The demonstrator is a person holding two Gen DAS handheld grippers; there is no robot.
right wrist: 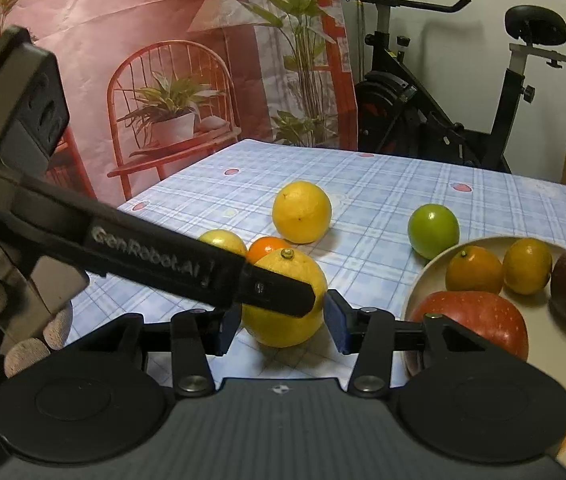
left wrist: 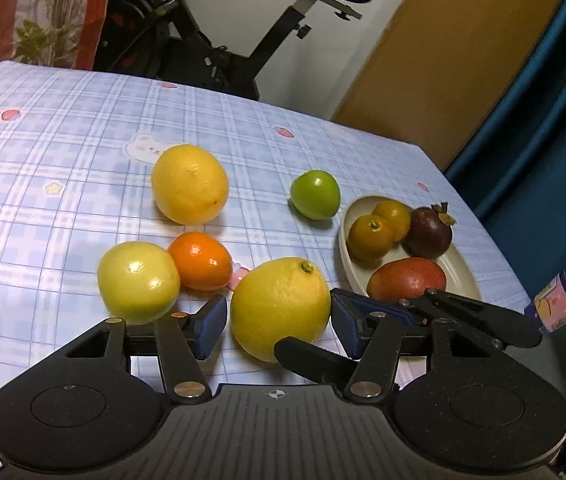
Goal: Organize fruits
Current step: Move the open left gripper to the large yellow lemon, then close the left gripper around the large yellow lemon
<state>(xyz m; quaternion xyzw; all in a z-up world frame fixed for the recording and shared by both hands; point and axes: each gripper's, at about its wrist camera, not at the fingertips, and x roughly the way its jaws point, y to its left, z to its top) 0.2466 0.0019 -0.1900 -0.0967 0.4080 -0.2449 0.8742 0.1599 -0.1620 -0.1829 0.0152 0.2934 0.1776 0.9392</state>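
A yellow lemon point(left wrist: 281, 308) lies on the checked tablecloth between the open fingers of both grippers. My left gripper point(left wrist: 279, 322) is open around it with small gaps each side. My right gripper point(right wrist: 281, 318) is also open around the same lemon point(right wrist: 287, 328); the left gripper's finger point(right wrist: 275, 288) crosses in front of it. A cream oval plate point(left wrist: 459, 272) holds two small oranges point(left wrist: 371, 236), a mangosteen point(left wrist: 429, 232) and a red fruit point(left wrist: 407, 278). Loose on the cloth are a second lemon point(left wrist: 189, 184), an orange point(left wrist: 201, 260), a pale yellow-green fruit point(left wrist: 137, 282) and a green fruit point(left wrist: 315, 194).
The table point(left wrist: 63, 152) ends at the far and right edges. An exercise bike point(left wrist: 211, 52) stands behind it, with a printed curtain point(right wrist: 163, 60) to the left. A small pink and blue carton point(left wrist: 555, 300) sits at the right edge.
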